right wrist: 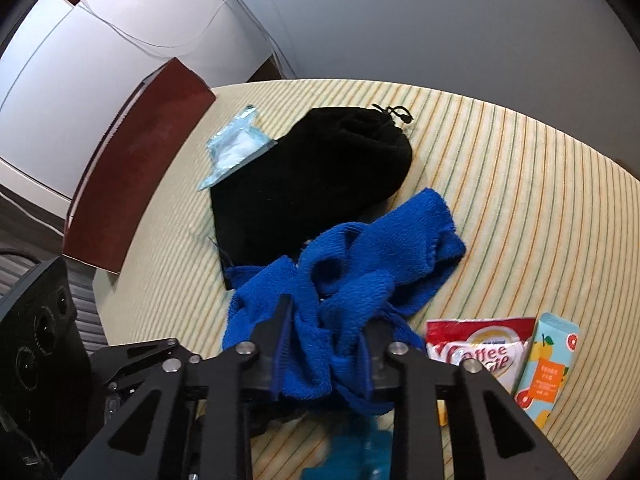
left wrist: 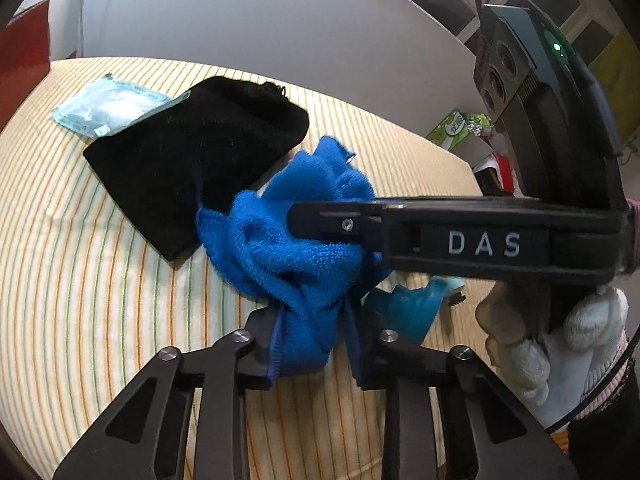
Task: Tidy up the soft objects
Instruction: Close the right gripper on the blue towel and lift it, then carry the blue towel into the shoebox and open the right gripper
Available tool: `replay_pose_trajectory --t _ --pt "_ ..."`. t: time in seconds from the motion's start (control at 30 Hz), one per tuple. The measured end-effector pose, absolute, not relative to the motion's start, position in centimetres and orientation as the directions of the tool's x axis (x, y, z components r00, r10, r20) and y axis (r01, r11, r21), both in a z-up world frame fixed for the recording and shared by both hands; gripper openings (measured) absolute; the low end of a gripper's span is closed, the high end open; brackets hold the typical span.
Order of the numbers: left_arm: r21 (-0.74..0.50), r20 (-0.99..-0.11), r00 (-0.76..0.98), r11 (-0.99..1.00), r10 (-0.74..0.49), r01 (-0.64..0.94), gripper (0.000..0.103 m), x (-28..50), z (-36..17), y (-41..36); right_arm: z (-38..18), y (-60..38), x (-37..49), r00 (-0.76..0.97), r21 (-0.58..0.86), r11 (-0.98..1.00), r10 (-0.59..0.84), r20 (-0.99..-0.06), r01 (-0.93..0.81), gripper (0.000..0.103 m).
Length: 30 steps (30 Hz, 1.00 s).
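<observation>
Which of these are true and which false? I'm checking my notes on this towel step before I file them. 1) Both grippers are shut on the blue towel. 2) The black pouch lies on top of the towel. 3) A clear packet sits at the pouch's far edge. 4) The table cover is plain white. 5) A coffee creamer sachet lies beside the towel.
1) True: the left gripper and right gripper each pinch the blue towel.
2) False: the towel's edge overlaps the black pouch.
3) True: the clear packet is there, partly tucked under the pouch.
4) False: the table cover is cream with thin stripes.
5) True: the coffee creamer sachet.
</observation>
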<state>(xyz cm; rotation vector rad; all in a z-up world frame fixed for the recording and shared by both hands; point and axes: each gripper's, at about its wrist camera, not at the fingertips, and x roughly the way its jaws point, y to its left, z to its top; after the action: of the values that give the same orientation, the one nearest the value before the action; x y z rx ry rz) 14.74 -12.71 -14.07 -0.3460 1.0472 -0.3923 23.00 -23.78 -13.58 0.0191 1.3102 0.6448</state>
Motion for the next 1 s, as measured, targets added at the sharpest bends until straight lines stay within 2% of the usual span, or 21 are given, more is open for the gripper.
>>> replay_pose_trajectory --t 0.33,0.53,1.0 --pt "-0.457 -0.723 0.493 0.87 -0.484 0.183 0.022 13.3 -11.6 -10.8 -10.5 -22.3 21.0 0.129 0.404 0.804 0.501 -0.856 -0.437 0.02" --pt "-0.442 -0.687 0.551 0.875 -0.473 0.201 0.022 11.5 -8.6 -7.9 -6.9 -19.4 19.7 0.168 0.387 0.779 0.522 -0.836 -0.493 0.02" --pt "-0.359 -0.602 0.727 0.925 -0.331 0.124 0.022 10.1 -0.8 4.7 2.0 -5.7 20.0 0.211 0.333 0.642 0.619 -0.757 -0.69 0.02"
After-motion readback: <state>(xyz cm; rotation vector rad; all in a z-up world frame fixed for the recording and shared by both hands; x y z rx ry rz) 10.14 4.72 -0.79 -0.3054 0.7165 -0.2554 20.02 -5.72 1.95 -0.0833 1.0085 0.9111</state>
